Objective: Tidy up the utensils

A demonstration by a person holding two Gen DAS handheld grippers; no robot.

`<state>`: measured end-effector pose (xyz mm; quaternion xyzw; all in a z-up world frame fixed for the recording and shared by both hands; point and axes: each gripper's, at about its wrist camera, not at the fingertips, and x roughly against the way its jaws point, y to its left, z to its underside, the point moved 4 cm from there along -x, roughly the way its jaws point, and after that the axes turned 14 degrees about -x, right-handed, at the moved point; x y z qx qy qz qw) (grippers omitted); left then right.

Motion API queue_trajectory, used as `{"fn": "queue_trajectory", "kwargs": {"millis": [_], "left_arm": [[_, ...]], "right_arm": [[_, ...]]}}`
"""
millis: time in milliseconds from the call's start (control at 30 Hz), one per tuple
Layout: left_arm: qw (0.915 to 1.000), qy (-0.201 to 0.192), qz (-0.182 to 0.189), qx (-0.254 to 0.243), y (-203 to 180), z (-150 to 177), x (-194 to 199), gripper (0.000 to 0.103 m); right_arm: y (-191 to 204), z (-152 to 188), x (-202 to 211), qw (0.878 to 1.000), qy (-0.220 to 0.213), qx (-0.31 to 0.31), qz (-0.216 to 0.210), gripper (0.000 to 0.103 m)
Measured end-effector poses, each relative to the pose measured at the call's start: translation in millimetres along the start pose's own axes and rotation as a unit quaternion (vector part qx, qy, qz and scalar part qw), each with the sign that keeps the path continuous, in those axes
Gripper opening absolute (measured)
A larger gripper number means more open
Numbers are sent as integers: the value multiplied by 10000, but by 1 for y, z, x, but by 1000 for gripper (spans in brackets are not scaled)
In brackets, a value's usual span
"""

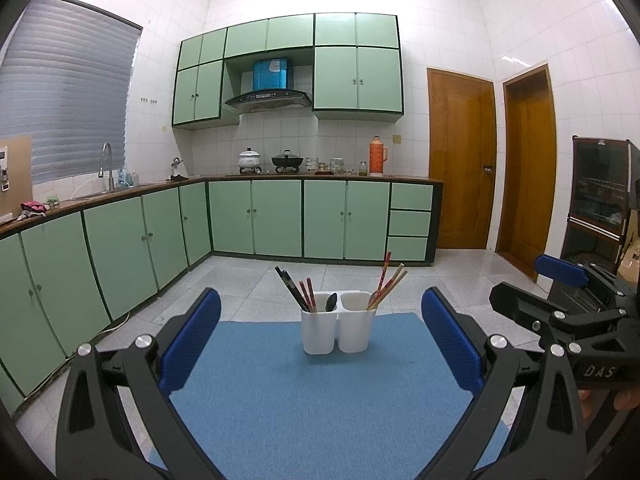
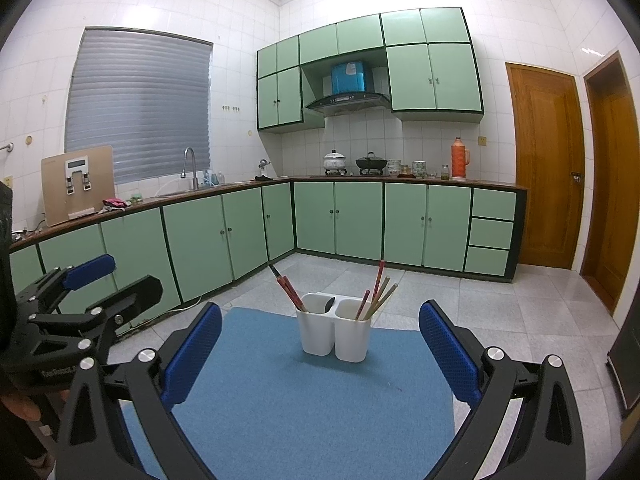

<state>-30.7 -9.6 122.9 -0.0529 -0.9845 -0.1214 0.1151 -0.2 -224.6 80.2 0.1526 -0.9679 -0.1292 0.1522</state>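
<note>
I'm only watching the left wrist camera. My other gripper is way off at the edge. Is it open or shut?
Observer: Open. In the right wrist view the right gripper is spread wide and holds nothing; the white holder shows between its two sides, farther off on the blue mat.
Operator: What's the brown thing cut off by the window?
Observer: A wooden board that stands on the counter, with a white device mounted on its front.
</note>
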Motion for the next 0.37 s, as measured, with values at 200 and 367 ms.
{"fn": "queue_trajectory", "kwargs": {"millis": [200,367], "left_arm": [[10000,15,1,4,-1,-1,-2,97],[10000,20,2,4,-1,-1,-2,97]], "right_arm": [[-1,0,-2,10000,4,-2,4,97],[-1,0,-2,10000,10,0,6,97]]}}
